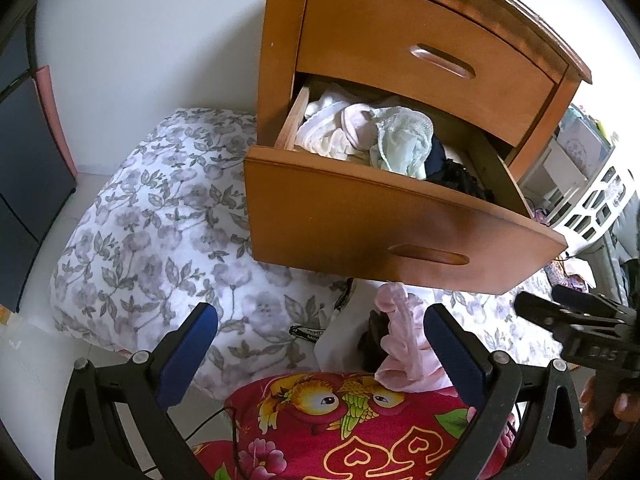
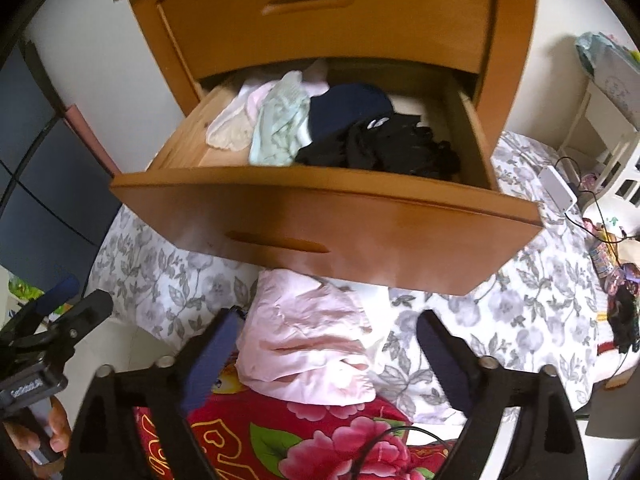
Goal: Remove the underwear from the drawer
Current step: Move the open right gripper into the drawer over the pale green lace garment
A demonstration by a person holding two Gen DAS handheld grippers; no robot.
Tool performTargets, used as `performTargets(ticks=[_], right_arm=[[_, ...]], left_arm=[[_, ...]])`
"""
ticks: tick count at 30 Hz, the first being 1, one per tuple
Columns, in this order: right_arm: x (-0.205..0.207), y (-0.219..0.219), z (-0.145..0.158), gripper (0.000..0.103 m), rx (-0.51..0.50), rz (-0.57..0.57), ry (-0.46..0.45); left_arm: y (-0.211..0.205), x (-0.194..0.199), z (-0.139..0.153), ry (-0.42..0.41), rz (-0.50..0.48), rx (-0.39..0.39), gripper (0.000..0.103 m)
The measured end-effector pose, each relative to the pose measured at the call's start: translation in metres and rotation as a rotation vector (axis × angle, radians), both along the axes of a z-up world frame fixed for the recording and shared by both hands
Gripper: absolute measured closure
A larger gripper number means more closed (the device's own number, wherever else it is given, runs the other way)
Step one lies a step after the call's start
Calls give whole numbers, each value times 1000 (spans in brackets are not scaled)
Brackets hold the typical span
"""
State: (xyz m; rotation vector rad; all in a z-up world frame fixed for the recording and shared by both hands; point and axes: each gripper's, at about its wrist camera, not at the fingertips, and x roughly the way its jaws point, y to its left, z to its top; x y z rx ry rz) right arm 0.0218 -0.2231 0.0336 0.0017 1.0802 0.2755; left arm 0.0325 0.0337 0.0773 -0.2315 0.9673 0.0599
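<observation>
Pink underwear (image 2: 308, 344): out, lying on my red floral cushion (image 2: 280, 436) below the drawer (image 2: 320, 220), between my right tongs (image 2: 320, 354), spread wide and empty. Left tongs (image 1: 320, 344): likewise released. Remaining underwear (image 2: 280, 128): heaped in drawer, awaiting removal.

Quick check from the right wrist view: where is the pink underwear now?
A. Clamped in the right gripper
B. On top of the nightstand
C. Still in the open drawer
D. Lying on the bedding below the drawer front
D: the pink underwear lies loose on the bedding below the open drawer, and the right gripper is open around it.
</observation>
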Motion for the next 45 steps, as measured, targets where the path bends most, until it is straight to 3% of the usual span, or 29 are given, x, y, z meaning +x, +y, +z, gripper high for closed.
performTargets(ticks=[8,14,26,31,34,45], right_arm=[[-8,-18,10,0,9,-9,-51],[-12,-33,18,0,2,-30,-90],[0,-56,65,0,-11,-54,-254],[14,-51,75,0,2,-25,-269],[25,-44,75,0,3,-6,-260],[58,-13,46,0,3,40,-162]], left_arm=[[-6,1,0,-32,29,34,0],[-15,8,-5,-25,-3,28,0],[-16,25,3,-122,-18,23,0],[-9,35,4,-124,-17,-22,0],[-8,39,2,-113,-18,-9,0],[0,49,-16,-59,-28,-9,0]])
